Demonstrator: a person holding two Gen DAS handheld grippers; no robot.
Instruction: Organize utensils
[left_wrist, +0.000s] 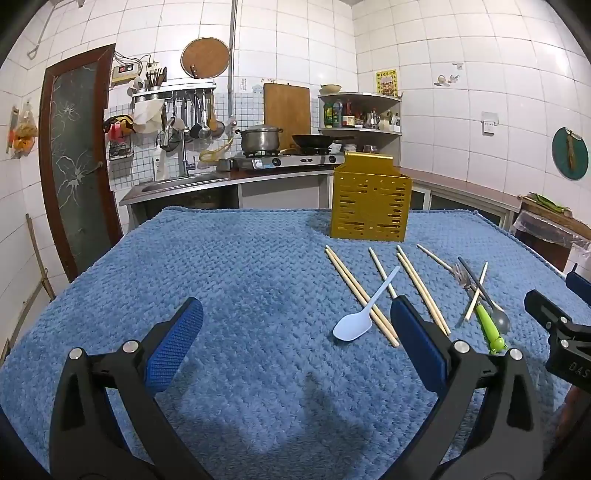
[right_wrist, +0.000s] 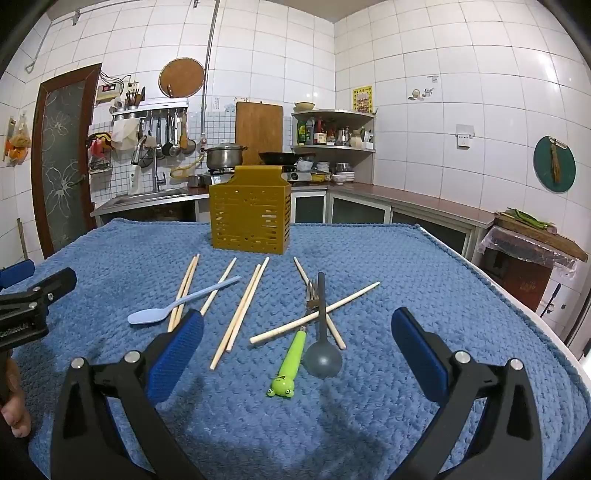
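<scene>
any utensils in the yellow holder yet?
No. The yellow holder shows nothing sticking out; chopsticks and spoons still lie on the blue cloth.

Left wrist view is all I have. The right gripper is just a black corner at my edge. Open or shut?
Observer: Open. The right gripper has its jaws spread wide, with nothing between them.
Operator: What's straight ahead of it?
Observer: The gray spoon, bowl end nearest, right beside the green frog-handled fork.
Operator: Spoon free to lift?
Observer: Looks so. Its handle appears to lie on top of the fork's tines and a crossing chopstick, and nothing rests over it.
</scene>
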